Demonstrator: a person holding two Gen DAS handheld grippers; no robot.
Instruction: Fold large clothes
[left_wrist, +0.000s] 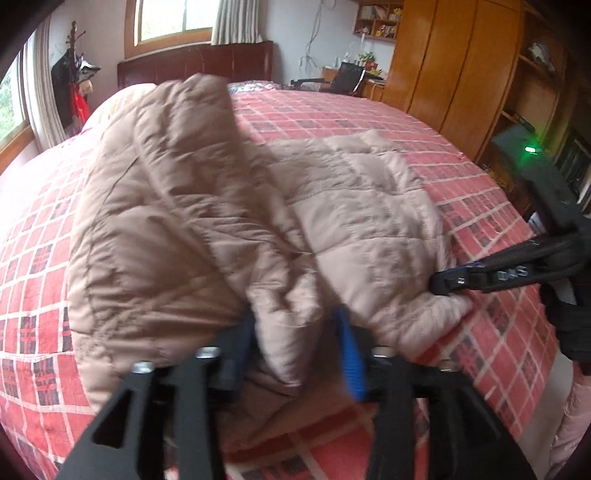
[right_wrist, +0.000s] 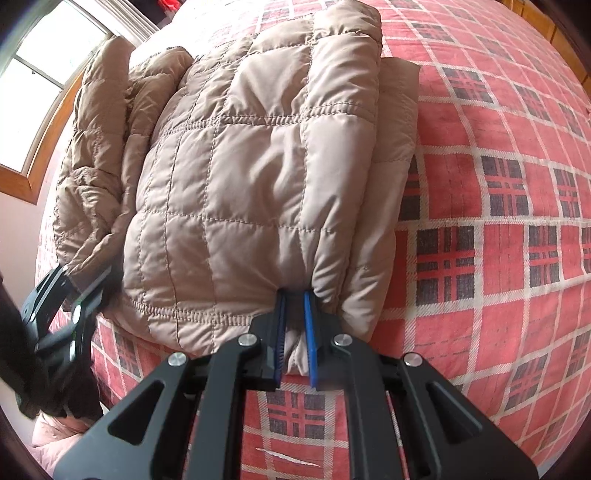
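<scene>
Our left gripper pinches a bunched fold of the tan quilted coat between its blue pads, at the near hem of the left portion, and that fold looks lifted a little off the bed. In this left wrist view the coat runs straight away from us toward the dark headboard, its long axis in line with the fingers, and the right gripper comes in from the right with its tip pressed into the coat's near right corner. The red plaid bedspread lies bare to the right of the coat, with a wooden wardrobe beyond it and a window above the headboard. In the right wrist view, our right gripper is closed tight on a gathered pinch of the hem, cloth squeezed between the two blue pads. Here too the coat stretches directly ahead, already doubled lengthwise, a narrow underlayer showing along its right edge. The left gripper grips the hem just to our left, so both hold the same near end. We judge that the next fold carries this end forward along the long axis; the bedspread ahead offers room.
</scene>
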